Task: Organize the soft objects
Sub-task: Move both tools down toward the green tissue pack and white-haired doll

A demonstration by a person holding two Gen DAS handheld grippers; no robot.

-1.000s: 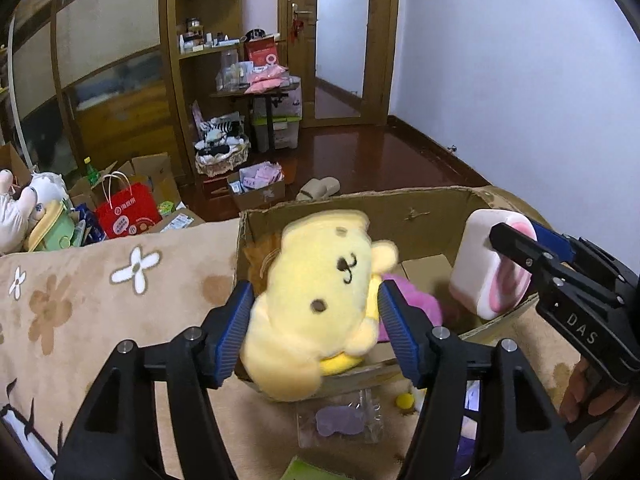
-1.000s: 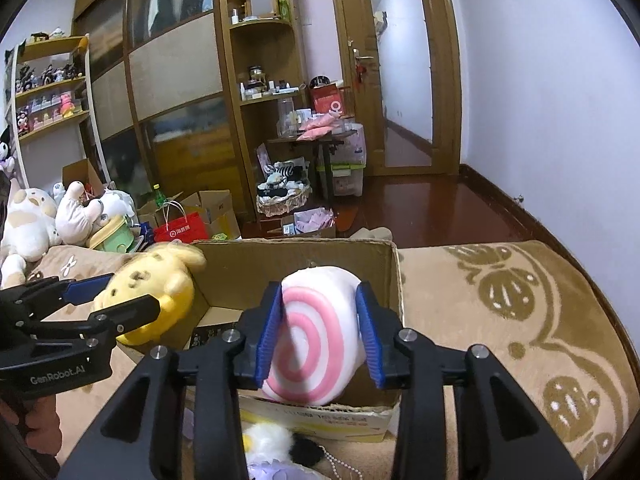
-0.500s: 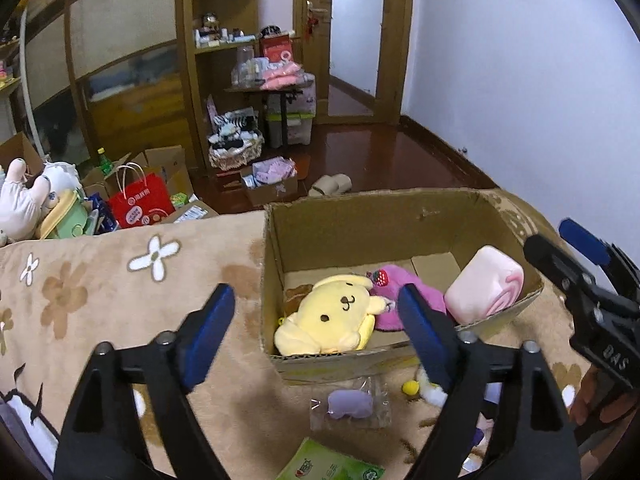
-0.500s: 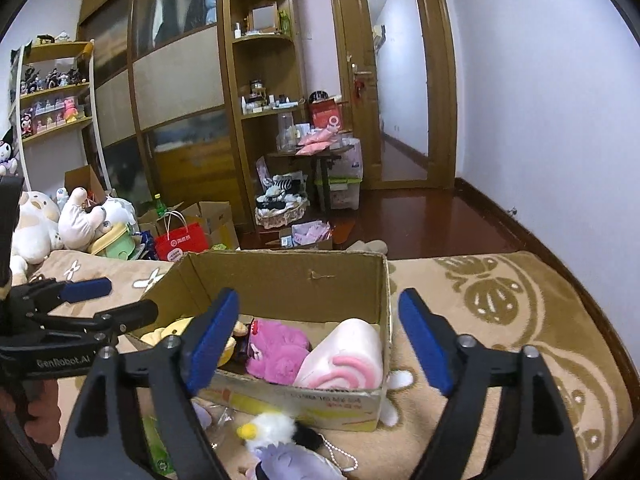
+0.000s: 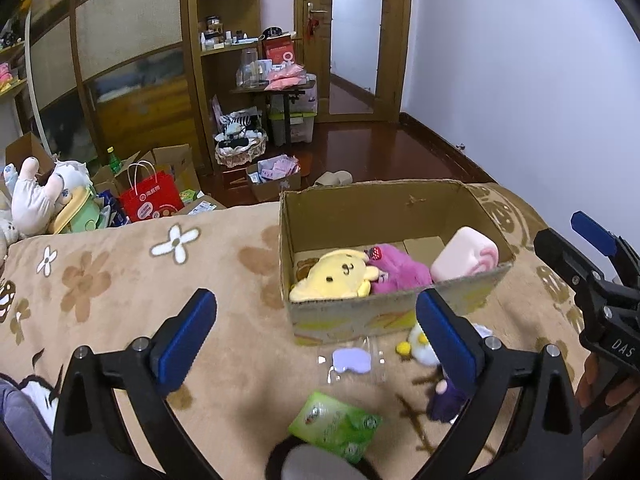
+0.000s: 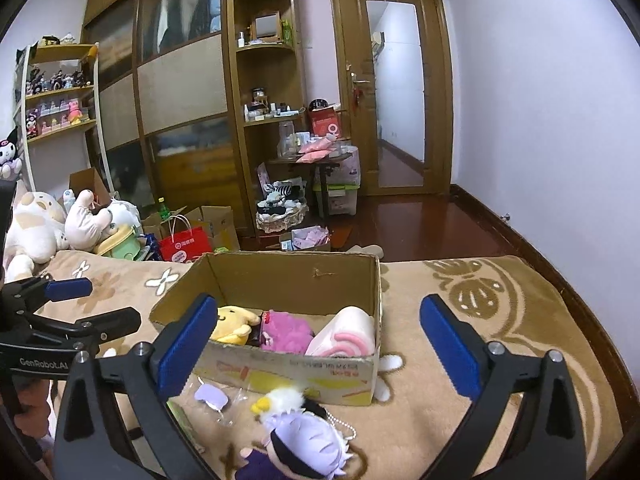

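Cardboard box (image 5: 384,312) on the bed (image 5: 120,280) holds three soft toys: a yellow dog (image 5: 332,276), a shaggy pink plush (image 5: 400,274) and a pink-swirl roll (image 5: 466,258). One doll (image 6: 304,440) lies before it. Left gripper (image 5: 316,340) and right gripper (image 6: 320,344): jaws opening wide, empty.

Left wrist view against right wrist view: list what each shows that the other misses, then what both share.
Only the left wrist view shows the whole green packet on the blanket in front of the cardboard box.

Only the right wrist view shows the whole purple-haired plush doll with its bead chain, and the toy shelf on the far left.

Both show the box holding the yellow plush, the pink plush and the pink swirl roll cushion, plus the lilac item in a clear bag and the red shopping bag.
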